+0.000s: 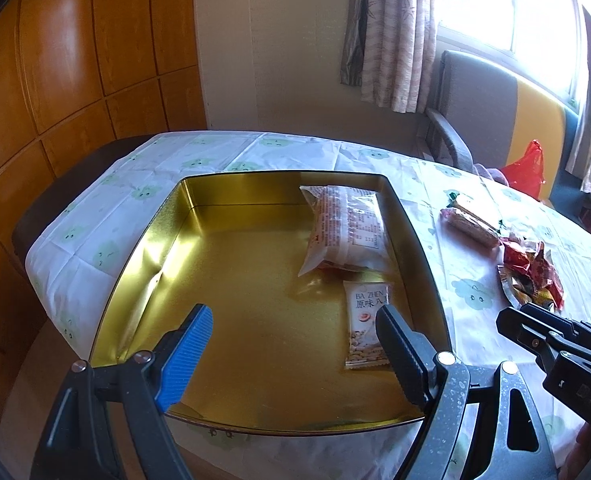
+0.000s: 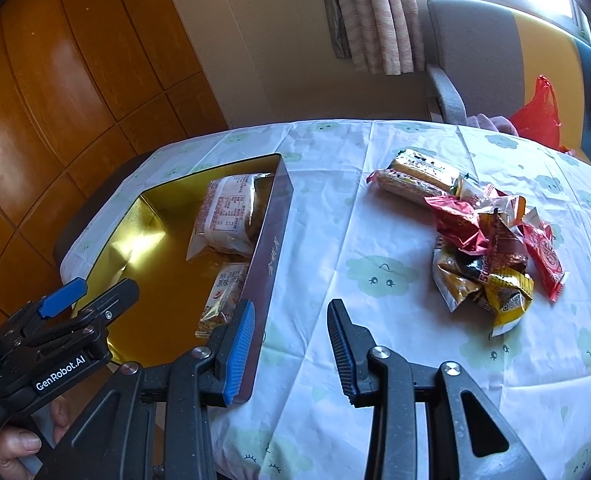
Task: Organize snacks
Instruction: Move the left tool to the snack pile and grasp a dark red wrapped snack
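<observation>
So the snacks are split in two lots right now; a big clear bag with red print and a small white nut packet already lie flat in the shallow gold-lined metal tin, tucked along its right wall, probably to leave the rest of the floor free for more; the rest sit in a loose pile of red and yellow foil wrappers out on the white tablecloth with green cloud faces, well apart from the tin, with a long striped biscuit pack just behind the pile.

The left gripper hangs over the tin with its jaws spread wide and nothing in them; looks like it's parked there, job done for that packet. The right gripper is also spread and empty, low over the cloth just beside the tin's outer wall, pointed roughly toward the pile; my guess is that's the next pick.

Hard to read: the wrappers overlap so I can't count them; the nut packet's lower corner is behind a finger; a red plastic bag beyond the table edge is partly cut off.
</observation>
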